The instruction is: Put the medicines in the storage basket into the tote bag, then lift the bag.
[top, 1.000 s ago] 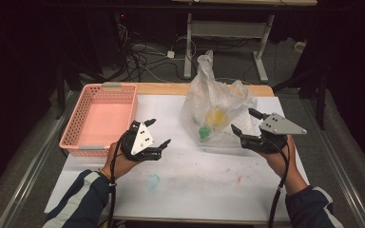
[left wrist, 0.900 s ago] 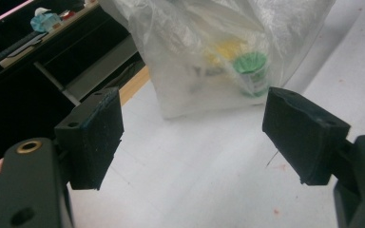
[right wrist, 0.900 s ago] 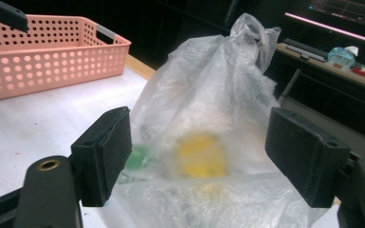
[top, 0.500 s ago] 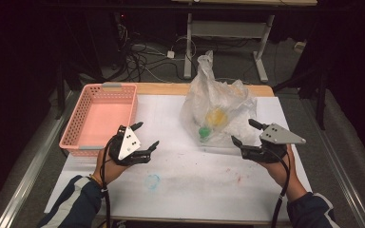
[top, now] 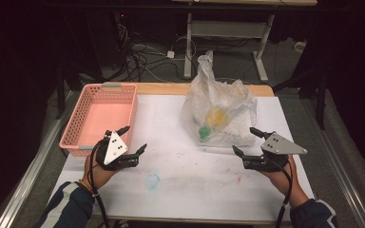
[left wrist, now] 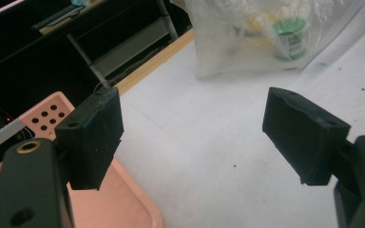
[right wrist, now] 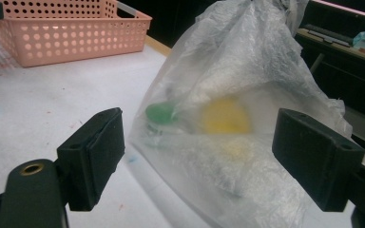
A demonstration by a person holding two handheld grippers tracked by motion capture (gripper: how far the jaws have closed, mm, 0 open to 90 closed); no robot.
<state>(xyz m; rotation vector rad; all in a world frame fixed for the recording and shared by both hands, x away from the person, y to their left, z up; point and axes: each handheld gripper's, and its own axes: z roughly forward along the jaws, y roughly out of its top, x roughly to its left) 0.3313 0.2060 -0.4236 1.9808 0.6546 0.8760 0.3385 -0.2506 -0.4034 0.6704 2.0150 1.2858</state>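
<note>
On the white, lightly stained table (top: 190, 175), a crumpled translucent plastic bag (top: 218, 111) stands at about 1 o'clock, with a round yellow thing (top: 215, 115) and a green cap (top: 203, 132) blurred inside. A pink perforated plastic basket (top: 100, 116) lies at 10 o'clock. The left gripper (top: 130, 141), at 8 o'clock beside the basket, is wide open and holds nothing. The right gripper (top: 247, 142), at 4 o'clock just before the bag, is also wide open and empty.
</note>
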